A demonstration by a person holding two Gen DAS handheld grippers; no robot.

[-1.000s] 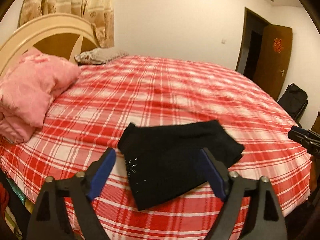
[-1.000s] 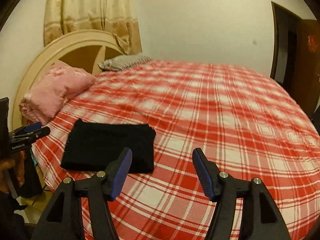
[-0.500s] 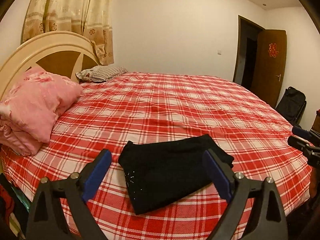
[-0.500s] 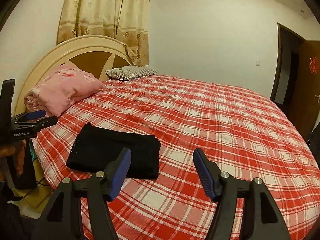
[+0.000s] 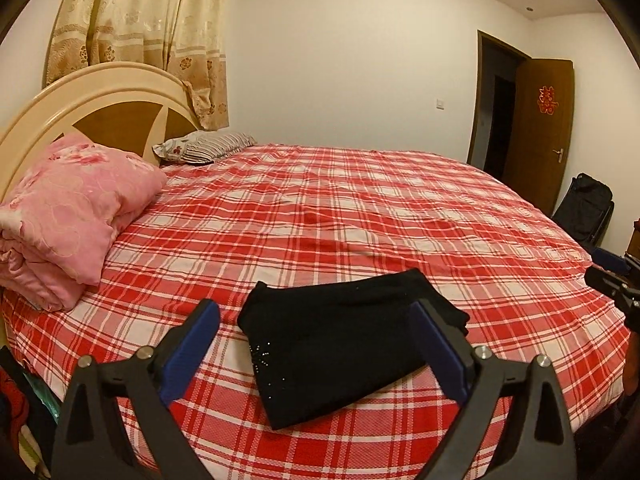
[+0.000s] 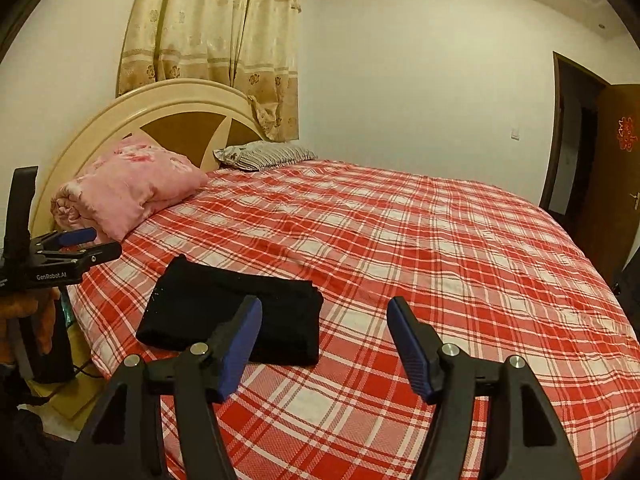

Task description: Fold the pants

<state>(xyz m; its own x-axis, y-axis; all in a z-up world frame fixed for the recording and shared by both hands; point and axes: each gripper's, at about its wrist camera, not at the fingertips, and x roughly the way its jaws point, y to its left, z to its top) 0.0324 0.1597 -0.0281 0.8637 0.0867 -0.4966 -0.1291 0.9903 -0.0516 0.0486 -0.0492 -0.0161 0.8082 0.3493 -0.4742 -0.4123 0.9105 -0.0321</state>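
Note:
The black pants [image 5: 340,340] lie folded in a flat rectangle near the front edge of the bed with the red plaid sheet [image 5: 320,216]. My left gripper [image 5: 314,346] is open and empty, held above and in front of the pants. In the right wrist view the pants [image 6: 232,316] lie at lower left. My right gripper [image 6: 324,344] is open and empty, just right of the pants and apart from them. The left gripper also shows in the right wrist view [image 6: 80,244], at the left edge beside the bed.
A pink folded quilt [image 5: 64,220] and a striped pillow [image 5: 204,150] lie by the curved headboard [image 5: 100,100]. A brown door [image 5: 540,128] stands open at right, with a black bag [image 5: 584,208] on the floor near it. Curtains [image 6: 216,40] hang behind the headboard.
Both grippers have lifted and drawn back from the bed, so the views tilt up and more of the room shows. The pants have not moved. Both grippers stay open.

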